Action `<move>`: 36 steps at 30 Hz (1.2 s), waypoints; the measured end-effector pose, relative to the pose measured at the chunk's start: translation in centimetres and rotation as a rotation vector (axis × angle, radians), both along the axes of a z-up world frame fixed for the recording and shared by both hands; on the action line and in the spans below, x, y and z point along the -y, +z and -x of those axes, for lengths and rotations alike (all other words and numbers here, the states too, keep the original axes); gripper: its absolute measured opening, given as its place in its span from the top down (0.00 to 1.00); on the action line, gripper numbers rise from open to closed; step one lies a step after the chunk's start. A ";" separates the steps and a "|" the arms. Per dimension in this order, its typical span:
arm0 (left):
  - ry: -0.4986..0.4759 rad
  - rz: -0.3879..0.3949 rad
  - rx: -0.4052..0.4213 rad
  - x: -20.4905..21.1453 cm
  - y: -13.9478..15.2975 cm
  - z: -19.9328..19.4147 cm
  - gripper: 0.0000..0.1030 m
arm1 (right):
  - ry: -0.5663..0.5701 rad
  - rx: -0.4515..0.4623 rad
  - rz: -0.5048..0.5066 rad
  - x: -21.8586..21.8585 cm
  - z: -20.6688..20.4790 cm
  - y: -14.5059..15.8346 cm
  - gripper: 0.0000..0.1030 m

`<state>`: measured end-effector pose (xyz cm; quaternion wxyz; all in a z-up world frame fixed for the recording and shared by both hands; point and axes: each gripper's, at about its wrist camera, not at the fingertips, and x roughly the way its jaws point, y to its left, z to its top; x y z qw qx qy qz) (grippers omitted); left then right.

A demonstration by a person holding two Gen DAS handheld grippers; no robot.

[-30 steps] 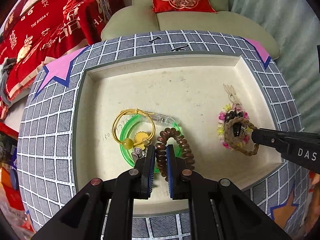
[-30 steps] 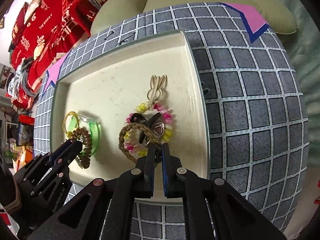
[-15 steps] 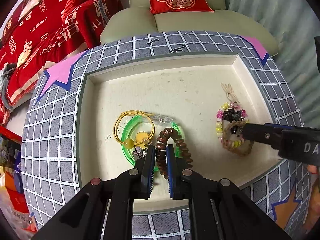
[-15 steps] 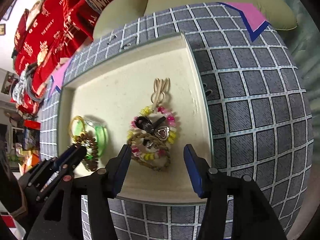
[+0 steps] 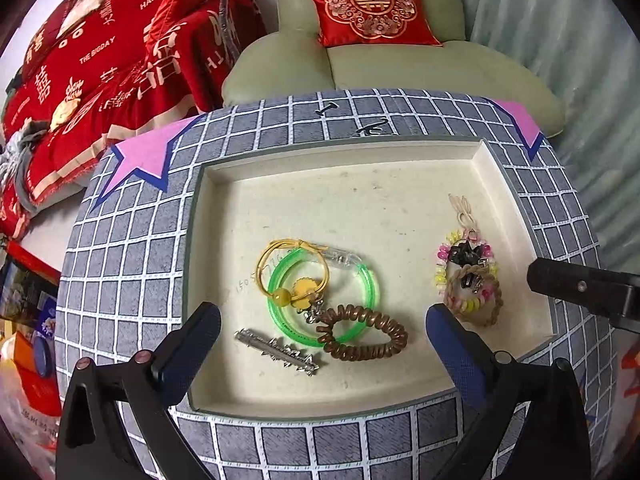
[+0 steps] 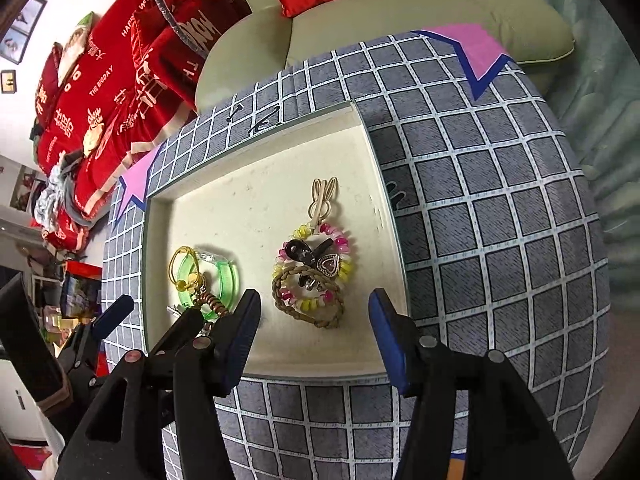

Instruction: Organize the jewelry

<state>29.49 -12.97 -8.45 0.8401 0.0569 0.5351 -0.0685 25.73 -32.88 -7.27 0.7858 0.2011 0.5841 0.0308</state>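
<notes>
Jaws of the left gripper (image 5: 322, 334) have just been opened wide and nothing is pinched; a silver hair clip (image 5: 276, 352) and a brown coil hair tie (image 5: 362, 334) are seen lying between them on the cream tray (image 5: 360, 196). At 12 o'clock from the clip, a green bangle (image 5: 370, 280) and a yellow elastic loop (image 5: 292, 270) are overlapped. Toward 3 o'clock, jaws of the right gripper (image 6: 314, 330) have likewise just been parted, empty, with a braided bracelet (image 6: 308, 314) and a beaded ring (image 6: 314, 268) left just beyond them. Farther off, a red cushion (image 5: 370, 4) is propped on a sofa (image 5: 420, 68).
</notes>
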 end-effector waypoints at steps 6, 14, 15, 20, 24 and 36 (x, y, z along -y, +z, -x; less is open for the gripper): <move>-0.001 -0.020 -0.010 -0.6 0.9 1.1 0.00 | 0.020 -0.009 0.004 -0.6 1.5 0.1 0.27; 0.038 -0.077 -0.025 -2.3 1.5 4.6 0.00 | 0.059 -0.038 0.050 -2.2 5.4 -0.4 0.20; 0.037 -0.072 -0.029 -2.6 1.5 5.2 0.00 | 0.065 -0.040 0.058 -2.4 5.9 -0.5 0.19; 0.043 -0.059 -0.070 -3.8 1.0 8.6 0.00 | 0.071 -0.060 0.083 -3.2 8.6 -1.1 0.17; 0.041 -0.064 -0.082 -4.4 0.8 11.3 0.00 | 0.050 -0.060 0.094 -3.3 10.7 -1.2 0.16; 0.067 -0.025 -0.107 -7.2 1.7 17.5 0.00 | 0.063 -0.009 0.220 -4.9 15.9 0.6 0.16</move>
